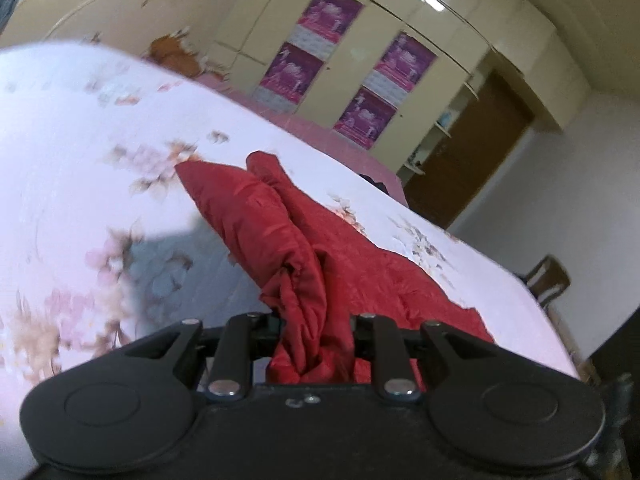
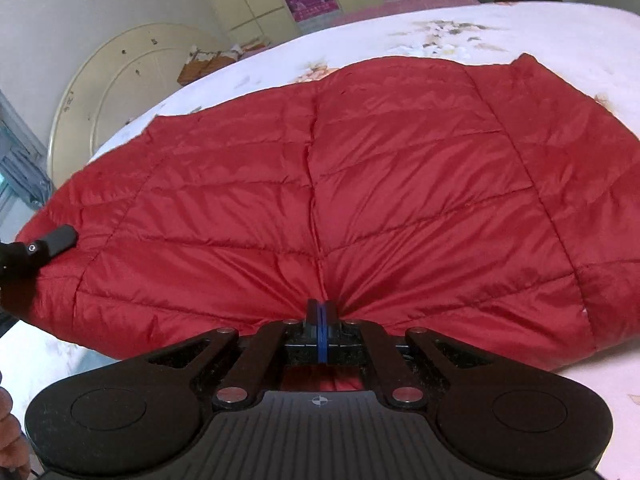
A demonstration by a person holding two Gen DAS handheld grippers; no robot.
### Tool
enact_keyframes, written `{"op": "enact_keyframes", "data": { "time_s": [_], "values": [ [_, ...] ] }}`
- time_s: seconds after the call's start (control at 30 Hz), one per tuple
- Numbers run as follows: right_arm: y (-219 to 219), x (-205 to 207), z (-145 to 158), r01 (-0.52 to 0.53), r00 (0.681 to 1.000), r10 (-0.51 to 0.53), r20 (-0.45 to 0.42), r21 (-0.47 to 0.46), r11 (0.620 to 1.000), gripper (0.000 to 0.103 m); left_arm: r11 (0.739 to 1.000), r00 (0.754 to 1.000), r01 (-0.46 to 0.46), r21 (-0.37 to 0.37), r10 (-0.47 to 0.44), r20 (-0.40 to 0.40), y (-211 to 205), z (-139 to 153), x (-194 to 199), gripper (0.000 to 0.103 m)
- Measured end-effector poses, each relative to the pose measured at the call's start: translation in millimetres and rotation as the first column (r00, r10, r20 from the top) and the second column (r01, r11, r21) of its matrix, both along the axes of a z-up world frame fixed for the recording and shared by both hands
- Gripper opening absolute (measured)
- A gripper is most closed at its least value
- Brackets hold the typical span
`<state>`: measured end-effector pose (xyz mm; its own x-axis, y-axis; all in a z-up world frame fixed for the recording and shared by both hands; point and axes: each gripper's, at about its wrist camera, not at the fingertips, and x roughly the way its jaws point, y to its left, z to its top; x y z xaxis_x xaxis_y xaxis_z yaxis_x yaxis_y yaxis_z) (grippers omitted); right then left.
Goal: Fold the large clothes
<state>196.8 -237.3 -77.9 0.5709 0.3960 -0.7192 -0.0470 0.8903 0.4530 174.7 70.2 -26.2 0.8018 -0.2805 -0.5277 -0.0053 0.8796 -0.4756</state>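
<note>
We are gripping the red quilted jacket, spread across the floral bed, with both grippers clenched on fabric: left gripper bunching a sleeve, right gripper pinching the near hem. We should lift evenly, keeping the fold taut.

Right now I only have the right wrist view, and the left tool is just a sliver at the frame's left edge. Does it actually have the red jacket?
Observer: Yes. In the left wrist view, a bunch of the red quilted jacket is gathered between the fingers of the left tool.
Operator: Is that part lying flat?
Observer: No. It is crumpled into folds, and a padded flap sticks out ahead of the tool, with a shadow on the floral bedsheet beside it.
Operator: Is anything else on the bed over there?
Observer: A small dark item sits near the bed's far edge. It is too small to identify.
</note>
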Motion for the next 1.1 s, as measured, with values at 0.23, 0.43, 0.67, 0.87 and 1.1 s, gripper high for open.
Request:
{"op": "enact_keyframes", "data": {
  "time_s": [0.23, 0.43, 0.67, 0.87, 1.1],
  "values": [
    [-94, -36, 46, 0.327, 0.932, -0.315, 0.18, -0.039, 0.944, 0.0, 0.994, 0.998, 0.058, 0.095, -0.061, 0.021, -16, 18, 5, 0.02],
    [-162, -10, 18, 0.444, 0.896, -0.436, 0.089, -0.116, 0.889, 0.0, 0.984, 0.992, 0.094, 0.15, -0.105, 0.068, -41, 44, 9, 0.02],
    [-168, 6, -5, 0.292, 0.956, -0.291, 0.037, -0.038, 0.956, 0.0, 0.959, 0.971, 0.187, 0.214, -0.213, 0.108, -116, 70, 12, 0.02],
    [-180, 11, -15, 0.214, 0.977, -0.214, 0.008, 0.061, 0.975, 0.0, 0.927, 0.946, 0.287, 0.243, -0.314, 0.079, -188, 66, 22, 0.02],
    [-193, 11, -21, 0.163, 0.987, -0.16, -0.029, 0.147, 0.976, 0.0, 0.897, 0.914, 0.404, 0.178, -0.404, -0.038, -249, 23, 43, 0.021]
  ]
}}
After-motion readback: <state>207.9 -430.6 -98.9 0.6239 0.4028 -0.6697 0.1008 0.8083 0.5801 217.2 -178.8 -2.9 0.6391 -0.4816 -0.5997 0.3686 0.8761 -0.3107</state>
